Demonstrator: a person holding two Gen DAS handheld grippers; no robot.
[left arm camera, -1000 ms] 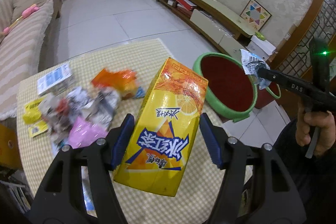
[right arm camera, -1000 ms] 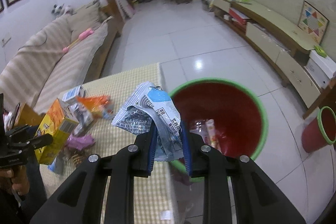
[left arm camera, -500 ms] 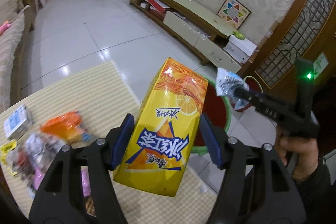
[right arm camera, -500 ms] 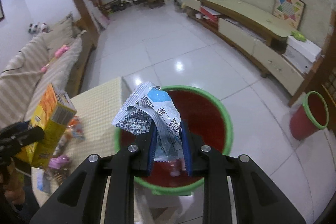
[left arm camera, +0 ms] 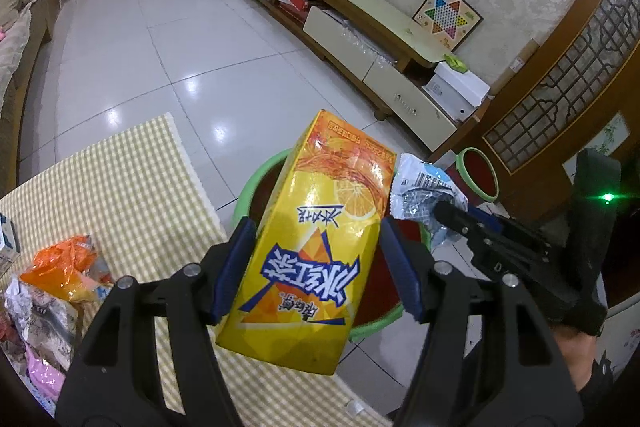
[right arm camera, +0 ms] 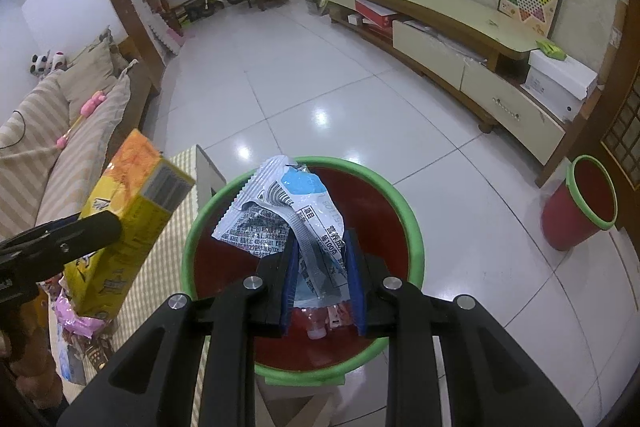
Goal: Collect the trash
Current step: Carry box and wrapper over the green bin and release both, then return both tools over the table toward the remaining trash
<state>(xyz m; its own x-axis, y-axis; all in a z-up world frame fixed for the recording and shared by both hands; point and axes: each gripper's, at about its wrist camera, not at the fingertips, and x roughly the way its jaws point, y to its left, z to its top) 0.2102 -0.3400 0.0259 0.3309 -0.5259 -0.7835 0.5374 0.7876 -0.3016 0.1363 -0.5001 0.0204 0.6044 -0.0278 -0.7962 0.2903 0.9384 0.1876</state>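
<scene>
A table with a checked cloth (left arm camera: 132,187) is standing on a white tiled floor, beside a red bin with a green rim (right arm camera: 416,247). The left gripper (left arm camera: 316,267) is holding a yellow juice carton (left arm camera: 312,239) at the bin's edge. The right gripper (right arm camera: 322,281) is gripping a crumpled silver wrapper (right arm camera: 280,211) above the bin's opening. More wrappers (left arm camera: 60,279) are lying on the cloth.

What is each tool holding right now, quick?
Left tool: shut on the yellow juice carton.
Right tool: shut on the crumpled silver wrapper, over the big red bin.
</scene>
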